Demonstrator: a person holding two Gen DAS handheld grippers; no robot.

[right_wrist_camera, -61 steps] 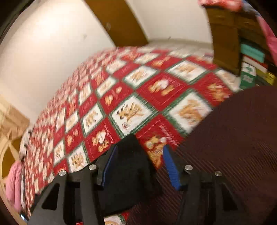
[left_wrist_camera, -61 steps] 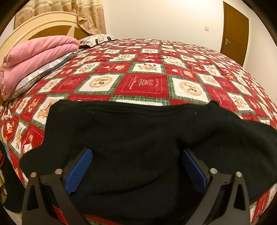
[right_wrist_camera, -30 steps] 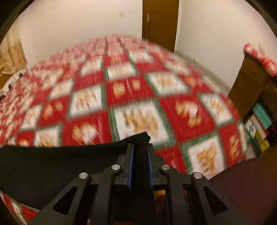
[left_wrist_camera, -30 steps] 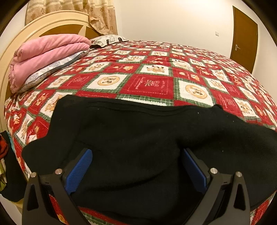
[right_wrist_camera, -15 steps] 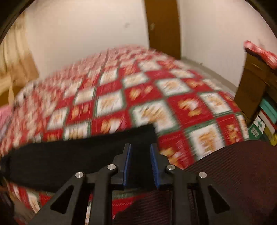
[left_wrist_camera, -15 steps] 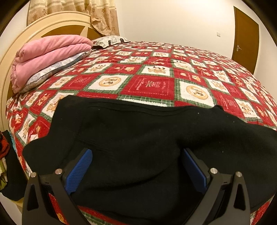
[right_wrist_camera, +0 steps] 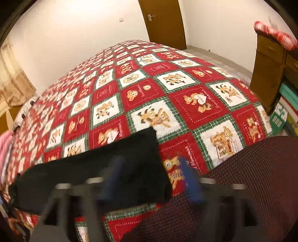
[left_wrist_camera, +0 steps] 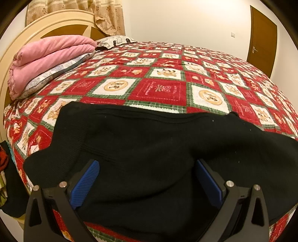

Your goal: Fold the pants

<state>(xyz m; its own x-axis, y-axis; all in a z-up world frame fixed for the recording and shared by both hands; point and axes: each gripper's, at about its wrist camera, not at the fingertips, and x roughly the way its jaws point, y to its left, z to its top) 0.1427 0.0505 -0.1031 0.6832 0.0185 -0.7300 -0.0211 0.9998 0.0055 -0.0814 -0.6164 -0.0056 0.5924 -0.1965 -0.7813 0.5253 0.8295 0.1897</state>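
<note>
Lets go of the black fleece pants (right_wrist_camera: 104, 167) laid along the near edge of the red-and-white patchwork bed (right_wrist_camera: 195, 104), right gripper (right_wrist_camera: 149, 178) jaws opening, left gripper (left_wrist_camera: 147, 178) spread wide, ready for folding.

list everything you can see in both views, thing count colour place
pants: 1, black, spread along the bed's near edge
bedspread: 1, red, white and green check, covering the bed
blanket: 1, pink, folded on a pillow
pillow: 1, pale print, by the headboard
headboard: 1, cream and brown
curtain: 1, beige, behind the headboard
door: 1, brown, far wall
left gripper: 1, black, blue pads, open over the pants
right gripper: 1, blurred, jaws opening, pant leg end between them
</note>
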